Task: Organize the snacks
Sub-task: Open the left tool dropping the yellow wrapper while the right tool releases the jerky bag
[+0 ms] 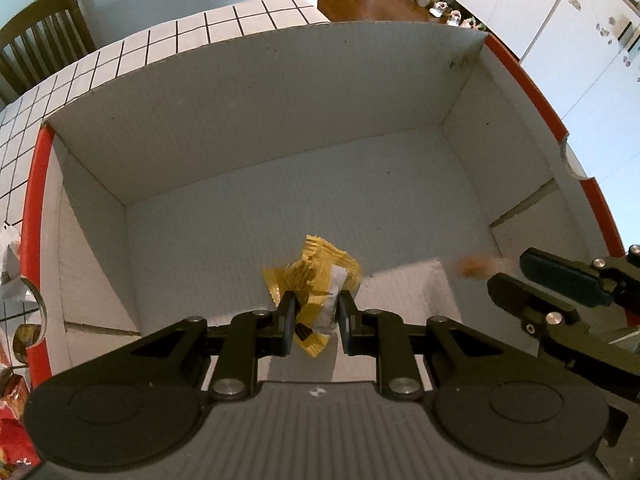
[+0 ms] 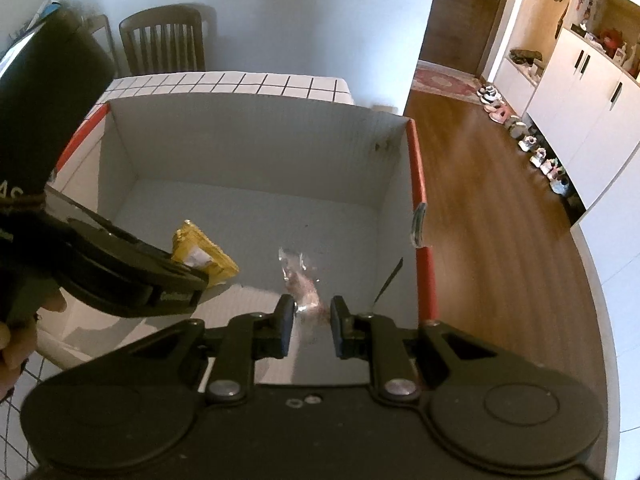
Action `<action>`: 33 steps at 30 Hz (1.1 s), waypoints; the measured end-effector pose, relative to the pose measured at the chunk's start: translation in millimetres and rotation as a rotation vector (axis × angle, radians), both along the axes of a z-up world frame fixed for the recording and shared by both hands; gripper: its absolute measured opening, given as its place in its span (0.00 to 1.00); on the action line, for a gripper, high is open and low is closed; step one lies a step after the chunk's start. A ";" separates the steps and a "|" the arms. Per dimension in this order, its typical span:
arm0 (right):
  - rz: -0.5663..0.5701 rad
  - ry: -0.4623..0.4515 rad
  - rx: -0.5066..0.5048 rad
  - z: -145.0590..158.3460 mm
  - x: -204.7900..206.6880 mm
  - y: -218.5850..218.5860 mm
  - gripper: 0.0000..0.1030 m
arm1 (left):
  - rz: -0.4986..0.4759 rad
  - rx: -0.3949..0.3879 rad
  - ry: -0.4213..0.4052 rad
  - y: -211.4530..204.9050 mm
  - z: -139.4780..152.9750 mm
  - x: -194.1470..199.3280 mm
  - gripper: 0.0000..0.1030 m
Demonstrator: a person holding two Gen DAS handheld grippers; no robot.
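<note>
Left wrist view: My left gripper (image 1: pixel 313 312) points steeply down into an open cardboard box (image 1: pixel 256 92) with white inner walls and a red outer rim. Its fingers (image 1: pixel 286 316) are clamped on a gold foil snack packet (image 1: pixel 316 280), which hangs between them above the box floor. My right gripper (image 1: pixel 532 276) enters from the right edge, with a blurred brownish item (image 1: pixel 474 266) at its tips. The box stands on a white surface (image 1: pixel 160 44) with a dark grid pattern. More wrappers (image 1: pixel 12 400) lie outside the box at the left edge. A wooden chair (image 1: pixel 44 32) stands beyond the surface.

Right wrist view: The fingers (image 2: pixel 285 316) of my right gripper (image 2: pixel 311 314) are closed on a clear-wrapped snack (image 2: pixel 302 280) with brownish contents, held over the box (image 2: pixel 248 128) floor near its right wall. My left gripper (image 2: pixel 176 276) reaches in from the left with the gold packet (image 2: pixel 204 254) in its tips. My left hand (image 2: pixel 16 328) shows at the left edge. A chair (image 2: pixel 164 40) and wooden floor (image 2: pixel 480 208) lie beyond.
</note>
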State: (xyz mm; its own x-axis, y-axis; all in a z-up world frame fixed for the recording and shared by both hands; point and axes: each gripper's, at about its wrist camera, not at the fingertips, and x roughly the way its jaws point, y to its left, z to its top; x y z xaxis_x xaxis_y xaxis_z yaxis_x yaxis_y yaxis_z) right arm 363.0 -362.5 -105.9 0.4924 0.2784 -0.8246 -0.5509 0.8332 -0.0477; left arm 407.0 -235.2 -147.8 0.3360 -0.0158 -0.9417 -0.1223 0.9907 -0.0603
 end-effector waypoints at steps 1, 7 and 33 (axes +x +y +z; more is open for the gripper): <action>-0.001 0.003 0.002 0.4 0.0 -0.3 0.17 | -0.002 -0.002 -0.001 0.0 1.0 0.3 0.21; -0.005 0.017 0.015 3.8 0.8 -4.6 0.24 | 0.006 0.001 -0.008 -1.5 6.3 -4.1 0.23; 0.005 -0.091 0.112 62.5 -41.1 -16.1 0.81 | 0.005 -0.030 -0.206 34.4 78.6 -80.2 0.64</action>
